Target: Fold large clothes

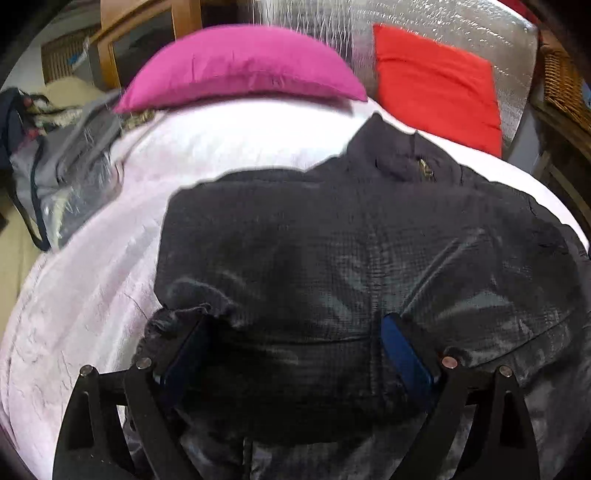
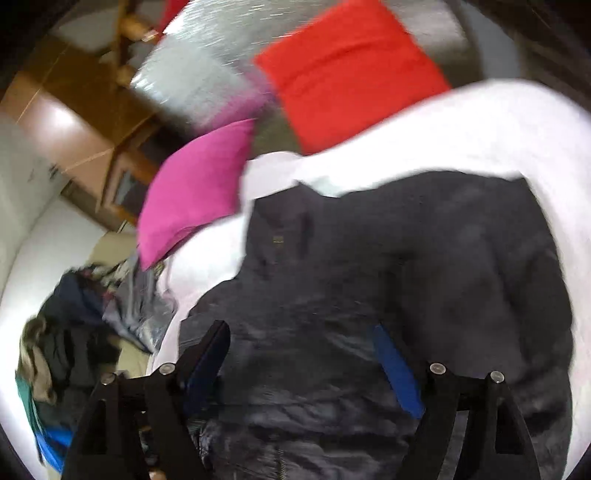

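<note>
A dark navy quilted jacket (image 1: 332,251) lies on a white-covered bed (image 1: 92,295), collar and zip toward the pillows. My left gripper (image 1: 295,328) is open, its blue-padded fingers (image 1: 402,354) spread wide just over the jacket's near hem, a bunched cuff by the left finger. In the right wrist view the jacket (image 2: 406,266) fills the middle. My right gripper (image 2: 299,336) is open, fingers (image 2: 395,365) spread over the jacket's lower part. Neither holds fabric.
A magenta pillow (image 1: 240,66) and a red pillow (image 1: 436,85) lie at the bed's head against a silver padded headboard (image 1: 443,22). Grey bags and a clothes heap (image 2: 74,332) sit left of the bed. Wooden furniture (image 2: 92,122) stands behind.
</note>
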The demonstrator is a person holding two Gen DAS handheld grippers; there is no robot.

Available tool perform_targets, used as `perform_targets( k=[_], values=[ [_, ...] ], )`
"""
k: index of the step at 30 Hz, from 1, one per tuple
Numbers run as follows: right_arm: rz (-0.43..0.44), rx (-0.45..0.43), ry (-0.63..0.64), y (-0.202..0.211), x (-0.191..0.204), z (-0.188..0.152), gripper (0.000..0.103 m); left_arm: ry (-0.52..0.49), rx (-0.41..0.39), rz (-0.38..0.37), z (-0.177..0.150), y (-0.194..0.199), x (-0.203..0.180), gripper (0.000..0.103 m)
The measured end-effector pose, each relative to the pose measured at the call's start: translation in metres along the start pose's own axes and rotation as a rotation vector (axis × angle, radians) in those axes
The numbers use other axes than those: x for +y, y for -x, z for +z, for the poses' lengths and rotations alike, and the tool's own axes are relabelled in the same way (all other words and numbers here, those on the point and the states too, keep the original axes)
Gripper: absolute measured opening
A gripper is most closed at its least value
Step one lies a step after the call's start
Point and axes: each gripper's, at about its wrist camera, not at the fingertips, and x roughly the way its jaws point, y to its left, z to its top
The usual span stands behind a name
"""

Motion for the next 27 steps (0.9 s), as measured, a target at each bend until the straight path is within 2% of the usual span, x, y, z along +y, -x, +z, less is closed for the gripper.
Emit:
perform_targets(
  k=[2,3,5,7,8,10,12,13,14,15,16,19,21,23,25,27],
  values=[
    [-0.058,0.040,-0.001,-0.018,-0.010,0.001,0.083,0.034,-0.019,-0.024,0.004,0.010,0.005,0.093],
    [-0.107,0.074,-0.046,-0.034,-0.028,0.001,0.083,0.051,-0.039,-0.038,0.005,0.018,0.007,0.093],
    [-0.081,0.080,-0.095,-0.039,-0.041,-0.001,0.081,0.064,-0.092,-0.071,0.009,0.033,0.007,0.093],
    [-0.072,0.046,-0.060,-0.030,-0.029,0.001,0.083,0.042,-0.129,-0.107,0.011,0.038,-0.001,0.093],
    [-0.060,0.037,-0.049,-0.027,-0.022,0.002,0.083,0.028,-0.126,-0.121,0.010,0.035,-0.007,0.093],
    [-0.019,0.016,-0.020,-0.019,-0.011,0.002,0.083,0.000,-0.070,-0.128,0.008,0.019,-0.022,0.093],
    [-0.063,0.028,-0.009,-0.027,-0.015,0.002,0.083,-0.030,0.011,-0.102,0.002,-0.004,-0.032,0.094],
    [-0.107,0.069,-0.035,-0.037,-0.026,0.000,0.083,-0.025,0.016,-0.096,0.000,-0.007,-0.035,0.094],
    [-0.102,0.101,-0.074,-0.041,-0.039,-0.003,0.082,-0.012,0.000,-0.099,0.001,-0.005,-0.035,0.094],
    [-0.085,0.086,-0.084,-0.035,-0.044,-0.005,0.080,-0.009,0.005,-0.099,0.003,-0.001,-0.035,0.094],
    [-0.076,0.060,-0.069,-0.026,-0.039,-0.006,0.080,-0.009,0.005,-0.103,0.004,0.002,-0.034,0.094],
    [-0.028,0.000,-0.024,0.003,-0.021,-0.012,0.082,-0.002,-0.090,-0.099,0.004,0.027,-0.026,0.094],
    [0.006,-0.011,-0.002,0.014,-0.014,-0.020,0.082,0.013,-0.111,-0.112,0.002,0.033,-0.023,0.094],
    [-0.002,0.015,0.021,0.014,-0.018,-0.033,0.082,-0.006,-0.072,-0.112,-0.002,0.023,-0.028,0.094],
    [-0.070,0.071,0.001,-0.004,-0.035,-0.035,0.082,-0.013,0.023,-0.107,-0.006,0.001,-0.033,0.095],
    [-0.035,0.101,-0.048,-0.018,-0.042,-0.040,0.082,0.017,0.040,-0.129,-0.006,-0.005,-0.032,0.096]
  ],
)
